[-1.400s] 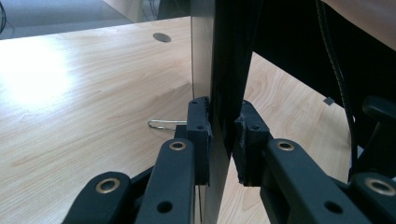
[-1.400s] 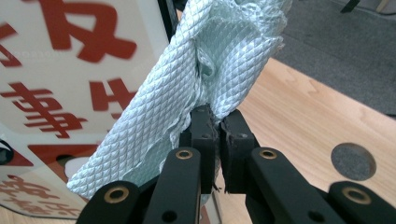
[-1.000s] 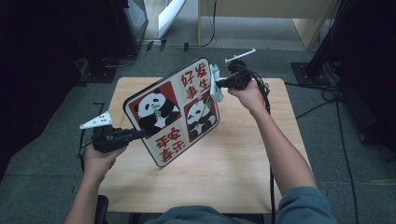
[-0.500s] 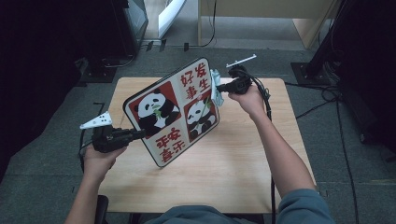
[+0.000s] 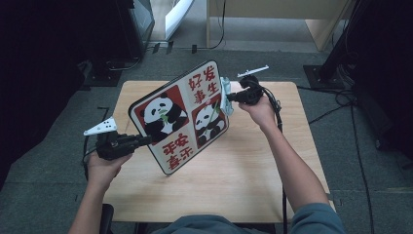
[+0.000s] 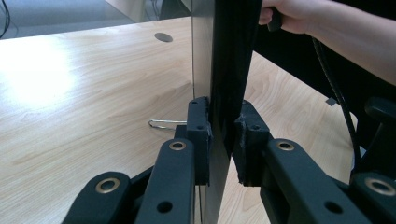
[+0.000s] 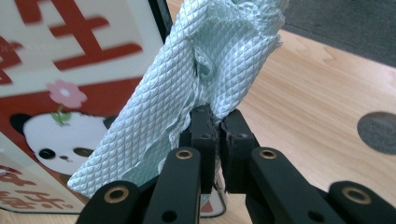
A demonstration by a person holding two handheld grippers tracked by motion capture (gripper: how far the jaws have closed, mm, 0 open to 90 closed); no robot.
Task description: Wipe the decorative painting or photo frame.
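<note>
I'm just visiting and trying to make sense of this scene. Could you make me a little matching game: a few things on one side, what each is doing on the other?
Things:
1. panda board
2. pale cloth
3. left tongs
4. table

States:
A. light wood, with a round hole
B. pinched in the right tongs, against the board's edge
C. held up on edge, picture facing the high view
D. clamped on the board's edge

Pairs: 1-C, 2-B, 3-D, 4-A

High view overhead, far; gripper views close, level; all share panda board (image 5: pixel 182 117) edge
</note>
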